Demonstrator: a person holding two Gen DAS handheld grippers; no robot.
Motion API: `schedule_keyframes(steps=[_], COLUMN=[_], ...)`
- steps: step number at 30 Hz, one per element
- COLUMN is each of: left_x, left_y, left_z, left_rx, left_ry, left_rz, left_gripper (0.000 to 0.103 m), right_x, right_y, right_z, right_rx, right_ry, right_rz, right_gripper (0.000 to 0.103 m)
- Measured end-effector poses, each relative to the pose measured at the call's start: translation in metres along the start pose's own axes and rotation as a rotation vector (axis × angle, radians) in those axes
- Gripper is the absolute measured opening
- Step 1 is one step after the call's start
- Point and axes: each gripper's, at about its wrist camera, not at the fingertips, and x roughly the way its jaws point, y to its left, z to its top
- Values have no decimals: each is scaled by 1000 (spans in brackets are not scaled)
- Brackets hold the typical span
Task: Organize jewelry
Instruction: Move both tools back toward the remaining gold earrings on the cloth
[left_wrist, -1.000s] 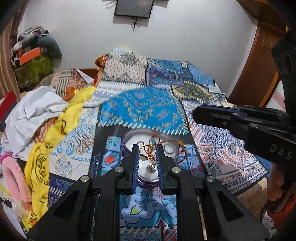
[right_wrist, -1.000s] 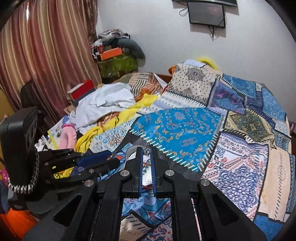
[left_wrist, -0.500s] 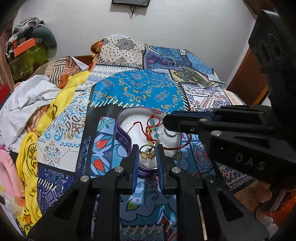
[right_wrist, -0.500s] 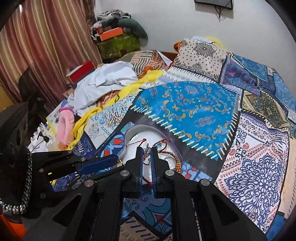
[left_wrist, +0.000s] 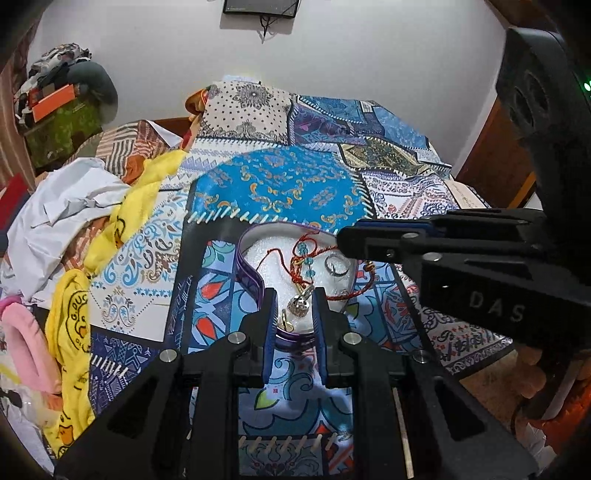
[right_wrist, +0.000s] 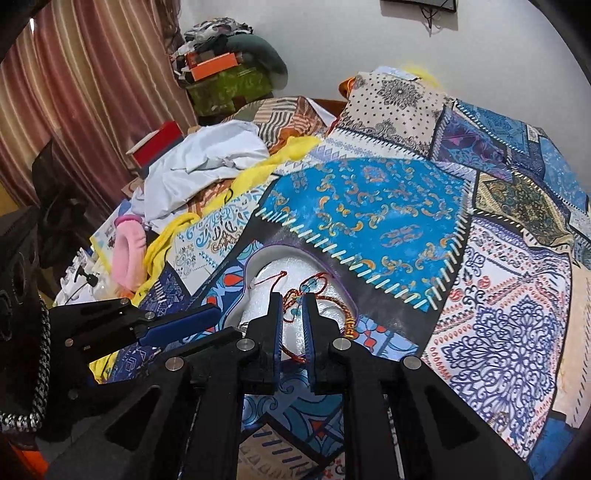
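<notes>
A purple-rimmed tray (left_wrist: 248, 263) with a white lining lies on the patchwork bedspread (left_wrist: 280, 188). In it lie a red cord bracelet with turquoise beads (left_wrist: 304, 260), a silver ring (left_wrist: 336, 265), a silver pendant (left_wrist: 300, 305) and a gold ring (left_wrist: 285, 322). My left gripper (left_wrist: 294, 295) is open over the tray's near edge, with the pendant and gold ring loose between its fingers. My right gripper (right_wrist: 292, 300) is open over the tray (right_wrist: 255, 269), astride the red cord bracelet (right_wrist: 301, 291). It reaches in from the right in the left wrist view (left_wrist: 373, 243).
Crumpled white cloth (left_wrist: 62, 206), a yellow garment (left_wrist: 74, 317) and a pink item (left_wrist: 22, 332) lie on the bed's left side. Piled boxes and clothes (right_wrist: 221, 74) stand by the striped curtain (right_wrist: 74, 92). A wooden door (left_wrist: 495, 147) is on the right.
Both grippers came down to the tray and opened. The left let go of the gold ring and pendant, which now lie in the tray. The right let go of its small charm.
</notes>
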Motion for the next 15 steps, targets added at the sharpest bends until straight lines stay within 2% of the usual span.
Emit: schedule_keyframes(steps=[9, 12, 14, 15], left_x=[-31, -40, -44, -46], left_y=[-17, -25, -30, -34], left_z=[14, 19, 21, 23], left_rx=[24, 31, 33, 33], left_ry=[-66, -91, -101, -108], left_rz=[17, 19, 17, 14], left_gripper=[26, 31, 36, 37], right_x=[-49, -70, -86, -93], right_y=[-7, -12, -17, -20], right_z=[-1, -3, -8, -10], right_rx=[-2, 1, 3, 3], right_ry=[-107, -150, -186, -202], right_rz=[-47, -78, -111, -127], right_gripper=[13, 23, 36, 39])
